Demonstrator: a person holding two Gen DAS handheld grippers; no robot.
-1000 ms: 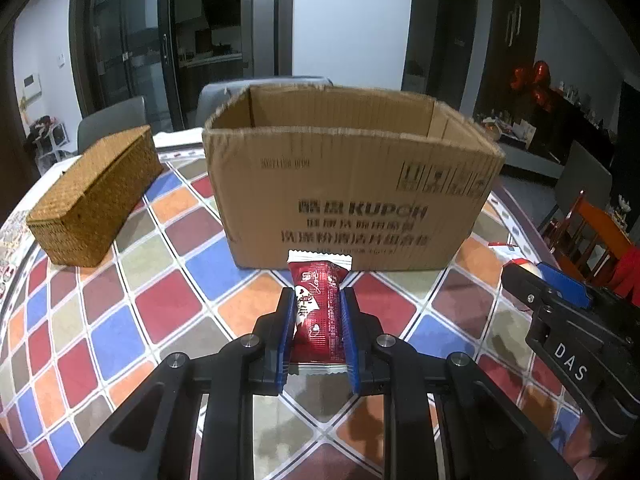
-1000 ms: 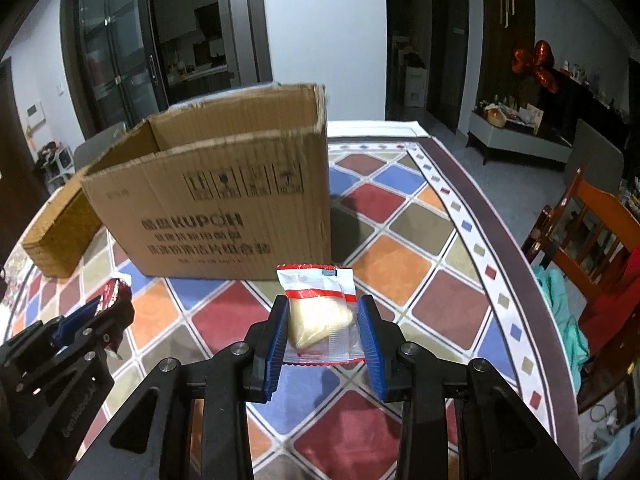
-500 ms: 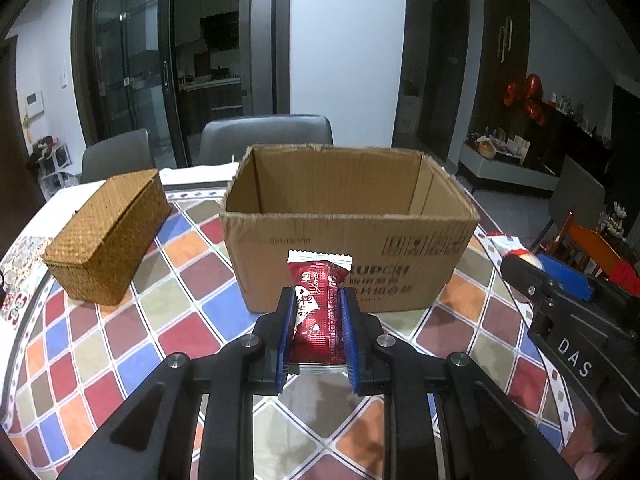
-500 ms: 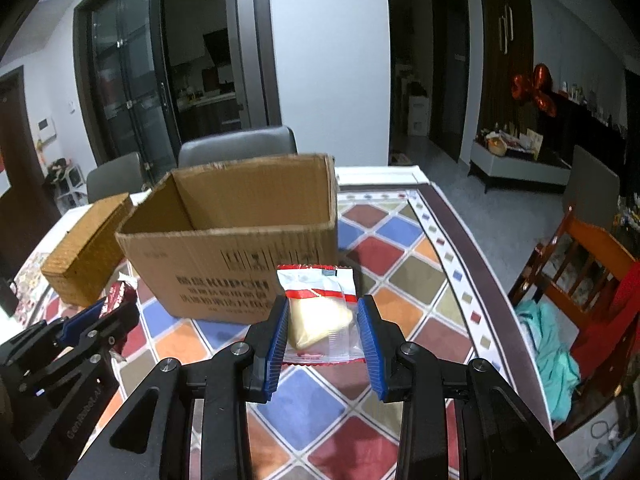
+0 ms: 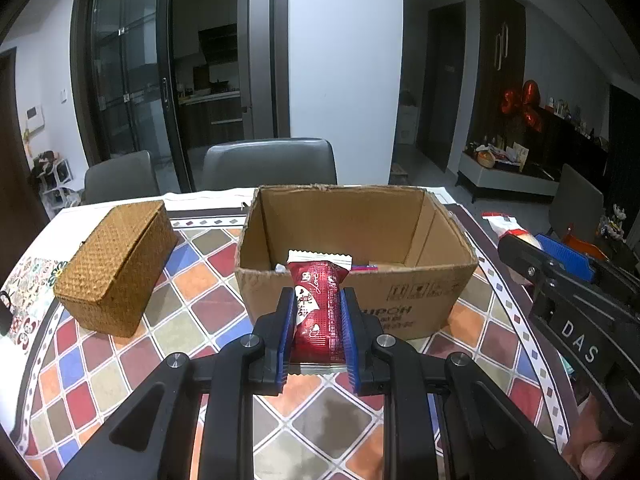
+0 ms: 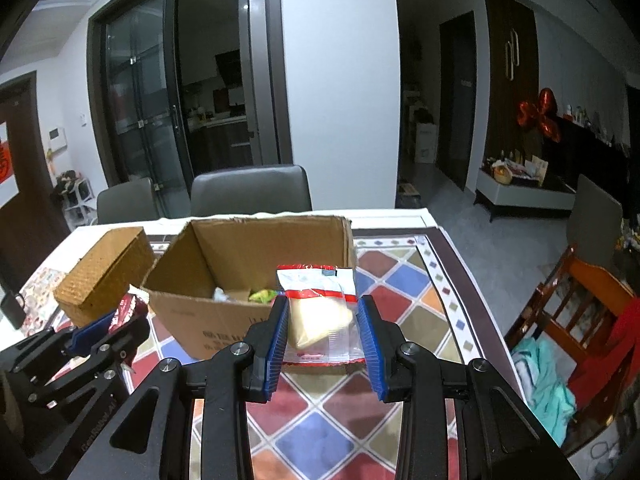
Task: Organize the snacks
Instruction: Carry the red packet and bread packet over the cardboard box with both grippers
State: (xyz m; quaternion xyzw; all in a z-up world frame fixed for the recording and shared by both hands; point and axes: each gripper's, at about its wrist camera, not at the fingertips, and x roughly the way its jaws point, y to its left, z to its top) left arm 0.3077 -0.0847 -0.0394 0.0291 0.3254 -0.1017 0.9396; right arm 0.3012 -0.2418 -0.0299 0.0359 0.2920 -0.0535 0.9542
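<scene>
1. The left gripper [image 5: 316,330] is pinching a red packet [image 5: 318,312] upright between its blue pads, in front of the near wall of the box [image 5: 420,292] and above the table [image 5: 200,304].
2. The right gripper [image 6: 324,338] is pinching a clear bag [image 6: 320,312] with a pale yellow snack inside, held before the box's [image 6: 188,316] near right corner.
3. Both snacks are sitting short of the box opening; if a grip is let go here, the snack is likely landing on the table, not inside.
4. The clear bag is looking slippery and loosely filled, and the pads are catching mostly its sides, so it may be sliding out on the way.
5. The two grippers are working close together; heading for the same opening, they may be bumping one another or knocking the near wall and shifting the box.
6. The box floor is mostly hidden by the near wall; only scraps of white, green and pink are showing, so what is lying inside is unclear.
7. The wicker box [image 5: 116,268] is standing closed to the left, its contents hidden.
8. The packet's print is too small to read.
</scene>
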